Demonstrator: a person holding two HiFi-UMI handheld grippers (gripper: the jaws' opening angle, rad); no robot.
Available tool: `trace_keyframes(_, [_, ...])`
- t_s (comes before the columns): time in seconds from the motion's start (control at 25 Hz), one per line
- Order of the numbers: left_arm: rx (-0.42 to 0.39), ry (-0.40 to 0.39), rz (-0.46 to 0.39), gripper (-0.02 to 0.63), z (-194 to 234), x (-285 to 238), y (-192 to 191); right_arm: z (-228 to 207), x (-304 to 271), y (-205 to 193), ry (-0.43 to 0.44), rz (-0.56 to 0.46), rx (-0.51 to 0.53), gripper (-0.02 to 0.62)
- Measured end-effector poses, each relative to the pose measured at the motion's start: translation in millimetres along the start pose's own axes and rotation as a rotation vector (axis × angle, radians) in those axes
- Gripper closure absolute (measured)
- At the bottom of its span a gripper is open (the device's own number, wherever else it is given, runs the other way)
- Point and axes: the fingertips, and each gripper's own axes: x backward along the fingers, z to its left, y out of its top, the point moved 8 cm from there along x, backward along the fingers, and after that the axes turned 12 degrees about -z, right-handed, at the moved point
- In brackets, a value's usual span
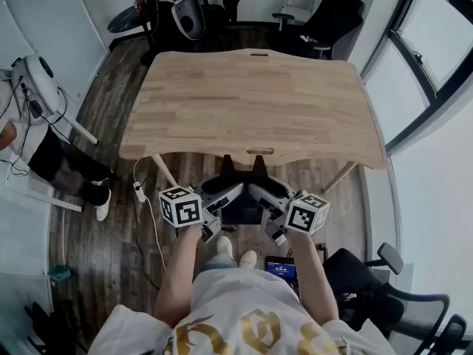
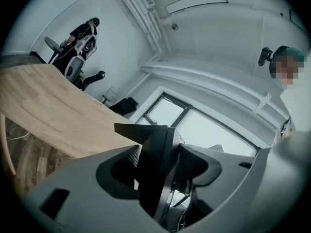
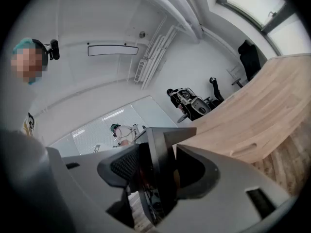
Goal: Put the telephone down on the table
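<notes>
At 6 o'clock off the table [image 1: 251, 102], just short of its near edge and over the wood floor [image 1: 111, 220]: holding the telephone [image 1: 241, 207] in mid-air with both grippers at once. Clamping it from 9 o'clock with the left gripper [image 1: 222, 202] and from 3 o'clock with the right gripper [image 1: 263, 200], both pointed about level and angled in toward each other. Reading both sets of jaws as spread wide yet closed on the dark body, not gaping free. Seeing in the left gripper view a black slab of the telephone [image 2: 154, 159] sandwiched between the jaws, with the ribbed pad [image 2: 133, 155] against its 9 o'clock face. Same in the right gripper view: black slab [image 3: 160, 164] filling the gap, ribbed pad [image 3: 127, 165] pressed on at 9 o'clock. Not resting the telephone on the tabletop; cannot tell its height against the top. Lined up with the slot [image 1: 259, 151] cut in the near edge. Beyond the far edge at 12 o'clock: black office chairs [image 1: 332, 21]. At 9 o'clock: another person [image 1: 52, 161] by white gear [image 1: 33, 80]. At 3 o'clock: window [image 1: 436, 50]. At 5 o'clock by own feet [image 1: 235, 251]: small lit screen [image 1: 281, 267], plus one more chair [image 1: 384, 287].
</notes>
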Motion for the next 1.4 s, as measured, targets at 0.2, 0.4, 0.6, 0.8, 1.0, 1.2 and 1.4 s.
trace_keyframes(0.2, [-0.001,-0.002,-0.003,0.364,-4,2,2,4,1,2,0.008,0.003,0.004,0.37])
trace_keyframes(0.4, [0.007,-0.012,-0.01,0.364,-7,2,3,9,1,5,0.017,-0.014,0.043,0.37])
trace_keyframes(0.6, [-0.003,-0.016,-0.014,0.364,-11,1,4,10,3,9,0.018,0.004,0.041,0.37])
trace_keyframes(0.8, [-0.008,-0.011,-0.01,0.364,-18,-7,-3,6,13,14,0.025,0.005,0.038,0.37])
trace_keyframes(1.0, [0.004,0.0,-0.013,0.364,-15,-12,-3,-1,9,18,0.04,0.027,0.034,0.37])
trace_keyframes(1.2, [0.003,0.012,-0.018,0.364,-4,-21,1,-15,0,23,0.048,0.031,0.029,0.37])
trace_keyframes(1.4, [0.013,0.014,-0.012,0.364,26,-40,11,-42,-24,27,0.04,0.032,0.019,0.37])
